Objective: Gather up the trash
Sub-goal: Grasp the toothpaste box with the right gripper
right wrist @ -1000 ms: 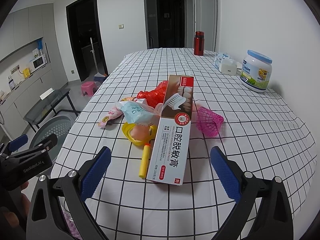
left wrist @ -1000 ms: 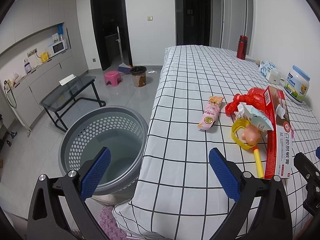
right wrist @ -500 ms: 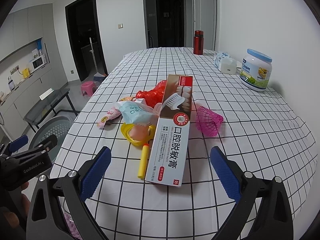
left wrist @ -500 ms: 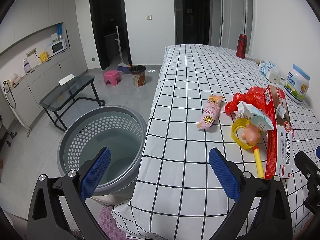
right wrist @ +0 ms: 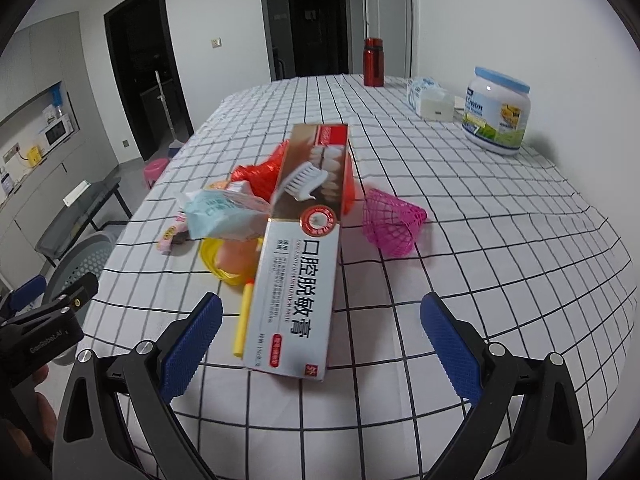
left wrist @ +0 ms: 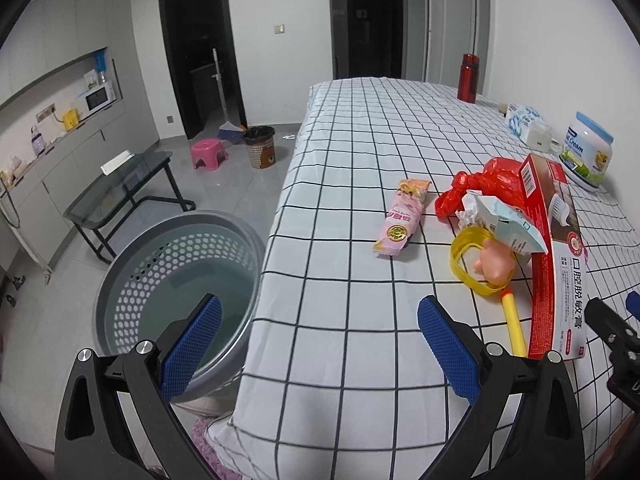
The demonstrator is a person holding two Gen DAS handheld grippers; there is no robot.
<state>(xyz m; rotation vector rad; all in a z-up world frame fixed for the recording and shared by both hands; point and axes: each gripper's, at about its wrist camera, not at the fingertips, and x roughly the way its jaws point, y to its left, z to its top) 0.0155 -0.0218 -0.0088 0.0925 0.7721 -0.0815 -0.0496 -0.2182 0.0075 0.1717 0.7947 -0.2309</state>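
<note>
status: collection has not started, as far as i can judge. the grey perforated basket (left wrist: 160, 276) on the floor beside the table (left wrist: 360, 360) shows nothing inside on the part of its floor i can see.

my left gripper (left wrist: 320, 344) hangs over the near table edge with its jaws spread wide and nothing between them. my right gripper (right wrist: 320, 344) is likewise wide open and holds nothing; it points straight at the litter pile.

location of the trash, all on the checked cloth:
- toothpaste box (right wrist: 304, 248), long, propped on the pile, near end just ahead of the right gripper.
- yellow ring toy (left wrist: 480, 264) with a yellow stick, touching the box's left side.
- pale blue wrapper (right wrist: 224, 216) and red plastic bag (left wrist: 484, 184), bunched beside and behind the box.
- pink snack packet (left wrist: 402, 216), lying apart from the pile, toward the basket side.
- pink mesh cup (right wrist: 394, 224), lying right of the box.

remaining: every item listed still needs moving to the basket. i would judge the box the easiest first pick for the right gripper, and the snack packet for the left.
</note>
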